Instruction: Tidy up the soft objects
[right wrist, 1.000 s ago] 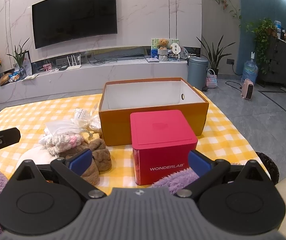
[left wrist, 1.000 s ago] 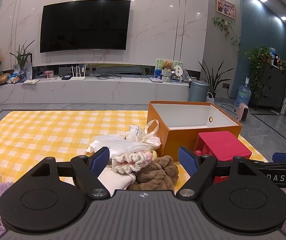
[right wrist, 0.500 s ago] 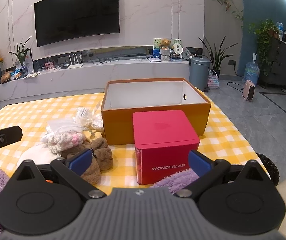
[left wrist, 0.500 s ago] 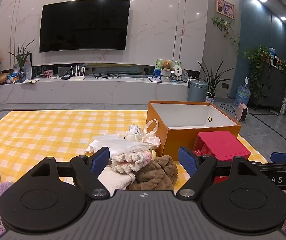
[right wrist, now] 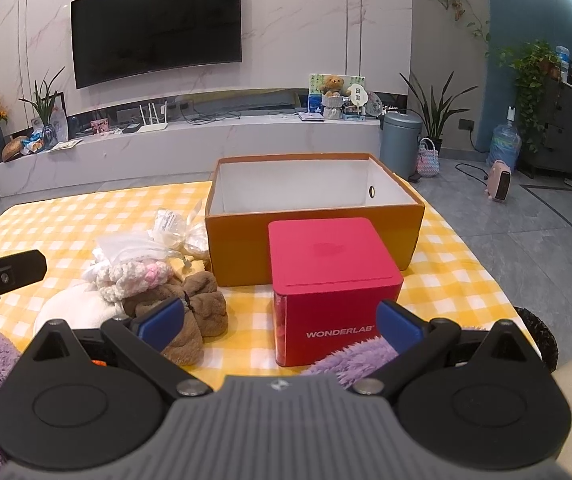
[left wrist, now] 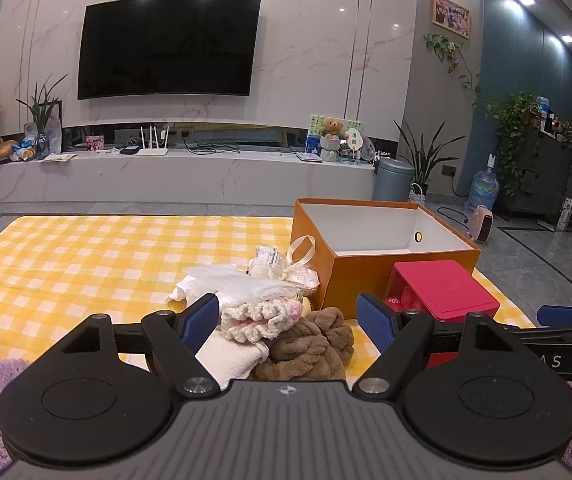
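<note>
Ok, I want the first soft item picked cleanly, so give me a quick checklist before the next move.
1. Left gripper open and holding nothing: ok.
2. Right gripper open and holding nothing: ok.
3. Orange box open on top, nothing visible inside: ok.
4. Soft pile lies in front of the left gripper, beside the box: ok.
5. Red box stands against the orange box's near wall, partly in the way: not ok.
6. Items in the pile untangled: cannot tell.
</note>
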A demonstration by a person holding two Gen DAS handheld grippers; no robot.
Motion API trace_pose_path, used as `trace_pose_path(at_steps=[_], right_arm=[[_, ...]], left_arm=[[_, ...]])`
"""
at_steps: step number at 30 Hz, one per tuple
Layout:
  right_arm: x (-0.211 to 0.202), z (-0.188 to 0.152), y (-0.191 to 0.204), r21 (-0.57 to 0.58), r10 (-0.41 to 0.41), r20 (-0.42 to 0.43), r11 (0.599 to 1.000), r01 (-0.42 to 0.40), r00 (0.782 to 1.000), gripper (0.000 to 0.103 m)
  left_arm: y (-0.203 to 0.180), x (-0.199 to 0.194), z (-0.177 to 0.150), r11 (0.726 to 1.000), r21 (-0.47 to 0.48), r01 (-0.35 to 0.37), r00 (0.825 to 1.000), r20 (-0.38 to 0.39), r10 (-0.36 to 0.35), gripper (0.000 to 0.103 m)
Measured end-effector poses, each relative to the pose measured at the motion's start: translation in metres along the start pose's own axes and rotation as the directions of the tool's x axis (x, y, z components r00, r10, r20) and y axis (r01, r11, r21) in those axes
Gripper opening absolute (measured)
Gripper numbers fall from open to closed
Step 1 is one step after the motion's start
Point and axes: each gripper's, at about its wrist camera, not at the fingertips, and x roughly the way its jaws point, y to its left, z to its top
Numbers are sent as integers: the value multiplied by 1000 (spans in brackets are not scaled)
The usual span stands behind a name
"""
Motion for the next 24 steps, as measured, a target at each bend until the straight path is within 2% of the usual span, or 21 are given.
trace_pose_path(at_steps=[19,24], right_arm=[[4,-2,-1,11,11,-24,1000,-10,1000,100],[5,-2,0,8,12,-27,1000,-12,1000,100]], left_arm=[[-1,-1,-3,1000,2,-1,1000,-6,1,92],[-1,-3,-12,999,11,34,999,-20,-34,92]])
